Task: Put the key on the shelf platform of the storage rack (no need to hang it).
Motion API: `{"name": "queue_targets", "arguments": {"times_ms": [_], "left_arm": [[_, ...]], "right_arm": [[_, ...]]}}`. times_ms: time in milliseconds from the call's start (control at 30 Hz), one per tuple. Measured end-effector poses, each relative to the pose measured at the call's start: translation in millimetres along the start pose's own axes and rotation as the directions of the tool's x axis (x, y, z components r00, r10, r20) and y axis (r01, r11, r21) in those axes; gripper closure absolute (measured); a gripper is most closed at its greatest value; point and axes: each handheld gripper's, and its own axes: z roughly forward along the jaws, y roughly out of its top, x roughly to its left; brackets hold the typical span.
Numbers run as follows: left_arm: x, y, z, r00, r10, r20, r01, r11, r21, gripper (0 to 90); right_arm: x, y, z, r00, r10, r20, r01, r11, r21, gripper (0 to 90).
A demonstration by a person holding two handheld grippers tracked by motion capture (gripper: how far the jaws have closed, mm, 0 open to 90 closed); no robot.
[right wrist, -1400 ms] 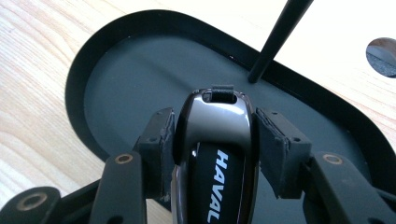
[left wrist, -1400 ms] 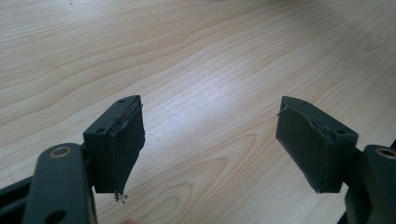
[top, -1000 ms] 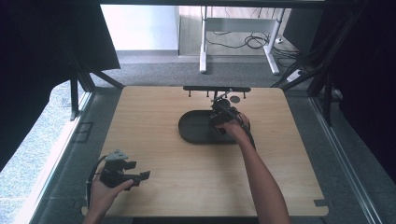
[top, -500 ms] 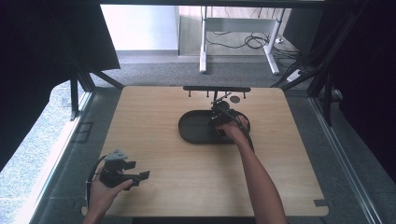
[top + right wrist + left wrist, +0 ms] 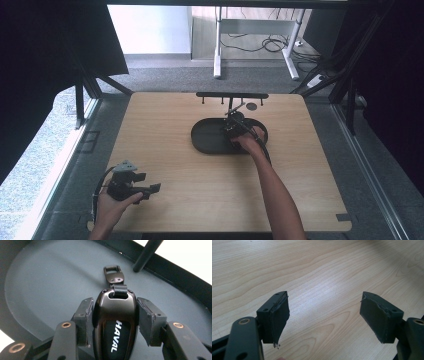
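Key fob (image 5: 115,322) clamped between right gripper (image 5: 113,317) jaws over dark tray (image 5: 50,290), left gripper (image 5: 324,315) wide apart.

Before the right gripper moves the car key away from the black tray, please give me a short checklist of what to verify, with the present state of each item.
1. Grip on the key fob: ok. The right gripper has a pad on each side of its body.
2. Grip centred: ok. The fob sits midway between the pads, its strap pointing forward.
3. Strap free: cannot tell. It lies over the tray floor near the stand's rod; apart from it, as far as the view shows.
4. Fob clear of the tray floor: cannot tell.
5. Left gripper out of the way: ok. It is open over bare table, near the front left corner.
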Motion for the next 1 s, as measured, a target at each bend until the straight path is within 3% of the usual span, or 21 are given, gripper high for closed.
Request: {"name": "queue_targets", "arguments": {"times_ms": [200, 533, 867, 1000], "left_arm": [[0.7, -0.1, -0.2, 1.0000, -0.001, 0.000, 0.001, 1.0000, -0.002, 23.9], [0.5, -0.2, 0.1, 1.0000, 0.000, 0.000, 0.000, 1.0000, 0.000, 23.9], [0.0, -0.3, 1.0, 1.0000, 0.002, 0.000, -0.002, 1.0000, 0.001, 23.9], [-0.7, -0.2, 1.7, 1.0000, 0.002, -0.001, -0.002, 1.0000, 0.005, 23.9]], "right_arm": [[3.9, -2.6, 8.4, 0.9999, -0.001, 0.015, 0.001, 0.999, 0.045, 49.7], [6.9, -3.2, 14.7, 0.9998, -0.011, 0.019, 0.009, 0.998, 0.066, 48.4], [11.2, -3.4, 3.9, 0.9986, -0.032, 0.042, 0.030, 0.999, 0.032, 40.9], [14.9, -4.4, -8.9, 0.9985, -0.031, 0.045, 0.032, 0.999, -0.012, 41.2]]}}
